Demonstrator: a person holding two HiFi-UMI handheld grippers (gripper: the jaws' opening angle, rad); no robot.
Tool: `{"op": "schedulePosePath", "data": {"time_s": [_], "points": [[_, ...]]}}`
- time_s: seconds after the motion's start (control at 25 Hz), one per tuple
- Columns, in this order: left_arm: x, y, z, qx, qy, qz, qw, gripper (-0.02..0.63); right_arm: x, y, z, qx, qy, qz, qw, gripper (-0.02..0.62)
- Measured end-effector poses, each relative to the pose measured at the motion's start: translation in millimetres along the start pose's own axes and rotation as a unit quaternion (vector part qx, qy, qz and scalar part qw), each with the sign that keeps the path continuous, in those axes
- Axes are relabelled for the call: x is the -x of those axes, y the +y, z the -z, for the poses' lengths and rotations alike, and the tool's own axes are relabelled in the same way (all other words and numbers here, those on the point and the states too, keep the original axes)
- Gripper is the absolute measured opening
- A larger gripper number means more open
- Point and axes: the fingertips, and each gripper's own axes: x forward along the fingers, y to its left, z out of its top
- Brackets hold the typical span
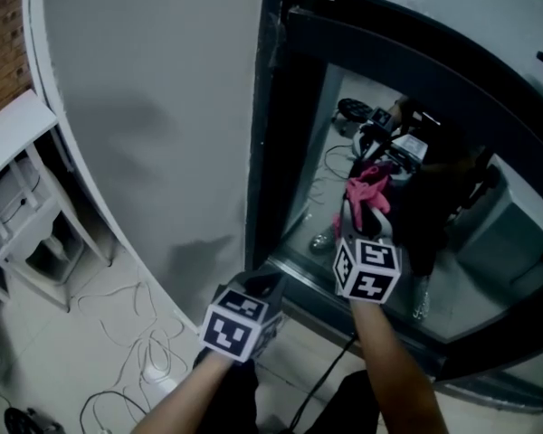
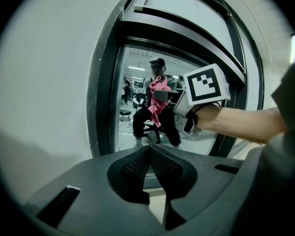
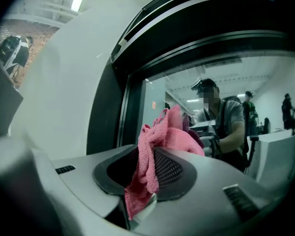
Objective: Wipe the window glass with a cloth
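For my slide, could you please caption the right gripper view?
The right gripper shut on a pink cloth, facing the window glass.

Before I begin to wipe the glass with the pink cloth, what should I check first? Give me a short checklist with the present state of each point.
1. Pink cloth gripped by the right gripper: ok, jaws shut on it.
2. Cloth reaches past the jaws: ok, it bunches in front of them.
3. Cloth touching the window glass: cannot tell.
4. Left gripper out of the way: ok, jaws together, empty, lower and to the left.
5. Floor free of white cables: not ok, they lie loose below the wall.
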Motion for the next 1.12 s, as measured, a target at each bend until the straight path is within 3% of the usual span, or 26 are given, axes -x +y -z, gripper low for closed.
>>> {"op": "schedulePosePath", "data": {"time_s": [0.6, 1.12], "points": [[15, 55, 24, 0.012, 0.025, -0.045, 0.9986, 0.005, -62, 79, -5, 0.002, -0.013, -0.069, 0.998, 0.087], [15, 63, 47, 0.038, 0.041, -0.046, 0.9974, 0.005, -71, 122, 15, -0.008, -0.004, -0.127, 0.992, 0.087]]}}
